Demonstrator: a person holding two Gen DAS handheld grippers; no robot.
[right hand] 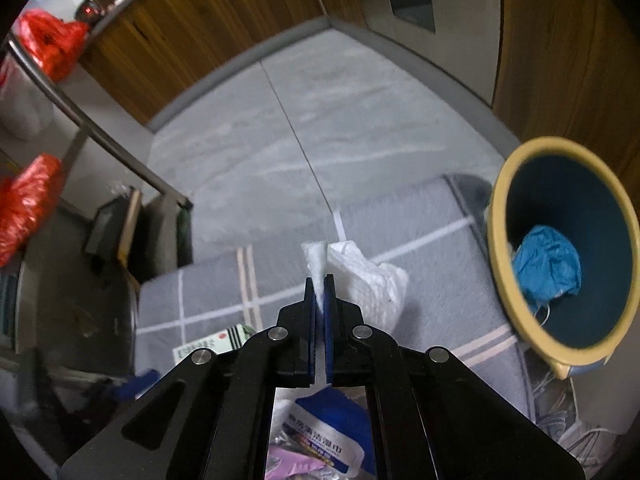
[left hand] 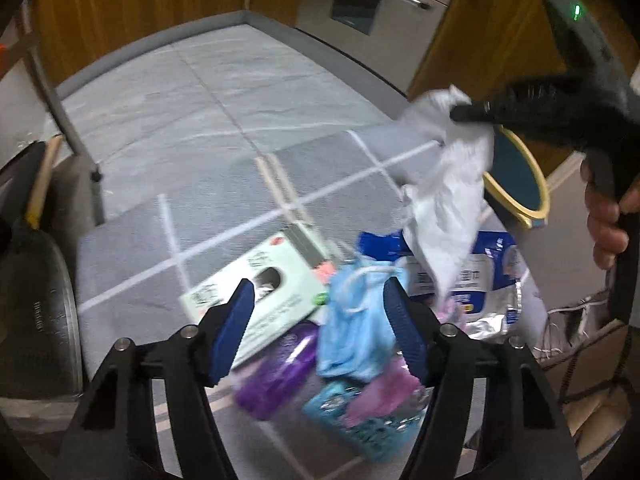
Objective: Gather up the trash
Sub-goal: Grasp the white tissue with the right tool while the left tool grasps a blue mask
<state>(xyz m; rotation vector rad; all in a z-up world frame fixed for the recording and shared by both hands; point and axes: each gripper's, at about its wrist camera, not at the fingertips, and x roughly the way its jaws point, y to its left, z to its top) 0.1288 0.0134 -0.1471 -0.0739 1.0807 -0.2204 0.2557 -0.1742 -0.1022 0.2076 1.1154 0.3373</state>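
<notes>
Tissue (right hand: 360, 276), pinched by one corner in the right gripper (right hand: 319, 292), may slip short of the bin (right hand: 500, 240) at 3 o'clock; the left gripper (left hand: 318, 312) is half open astride a blue mask (left hand: 356, 320).

A grey rug (left hand: 224, 184) with white lines is lying on the tiled floor (right hand: 320, 120), wooden cabinets (right hand: 192, 20) standing beyond the rug.

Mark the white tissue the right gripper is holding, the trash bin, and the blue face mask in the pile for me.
white tissue (right hand: 372, 280), right wrist view, on the crumpled body just beyond the fingers.
trash bin (right hand: 498, 264), right wrist view, on the yellow rim's near-left edge.
blue face mask (left hand: 356, 320), left wrist view, on the folded middle.
</notes>
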